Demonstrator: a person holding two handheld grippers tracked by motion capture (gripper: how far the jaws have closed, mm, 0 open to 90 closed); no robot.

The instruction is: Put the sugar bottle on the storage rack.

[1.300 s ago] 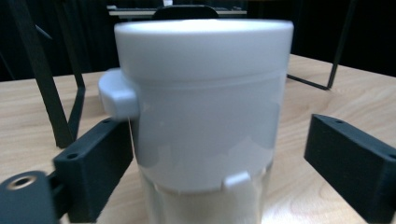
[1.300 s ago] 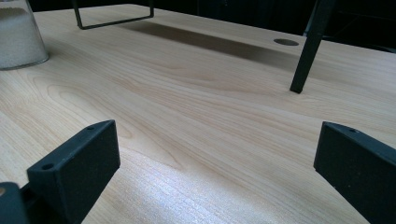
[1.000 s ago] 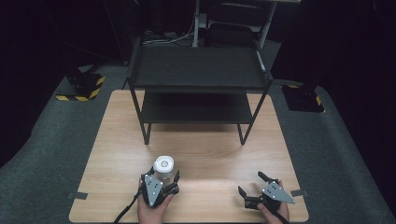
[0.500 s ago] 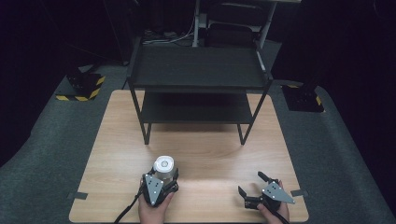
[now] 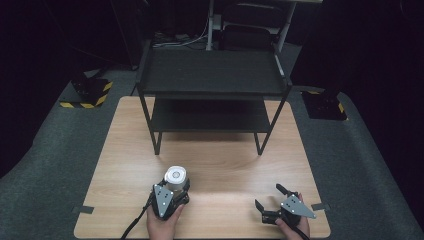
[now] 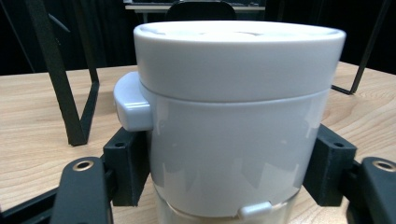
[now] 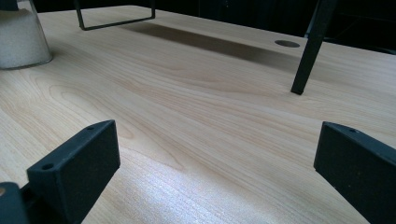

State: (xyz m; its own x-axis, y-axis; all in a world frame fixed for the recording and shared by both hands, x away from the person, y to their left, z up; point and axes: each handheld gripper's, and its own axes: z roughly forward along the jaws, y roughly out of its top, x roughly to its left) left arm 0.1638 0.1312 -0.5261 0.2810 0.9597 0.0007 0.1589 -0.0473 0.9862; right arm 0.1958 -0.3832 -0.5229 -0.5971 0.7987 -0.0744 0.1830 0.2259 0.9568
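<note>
Black jaws of the left gripper (image 5: 175, 192) stand on either side of a white-lidded jar (image 5: 175, 178), pressed against its sides and pinching it just below the lid; in the left gripper view the jar (image 6: 236, 121) sits between the two jaws, with a small tab jutting from the lid at 9 o'clock and a clear lower body showing pale contents at the bottom edge. The jar stands upright on the light wooden table (image 5: 220, 165), at about 7 o'clock from the table's middle, near the front edge. A hand (image 5: 161, 227) grips the left gripper from below.

The right gripper (image 5: 272, 200) rests at 5 o'clock on the table, well apart from the jar, its jaws spread wide with bare wood between them (image 7: 210, 154). A black two-tier metal shelf rack (image 5: 212, 75) stands at 12 o'clock on the far half of the table, its legs on the wood
</note>
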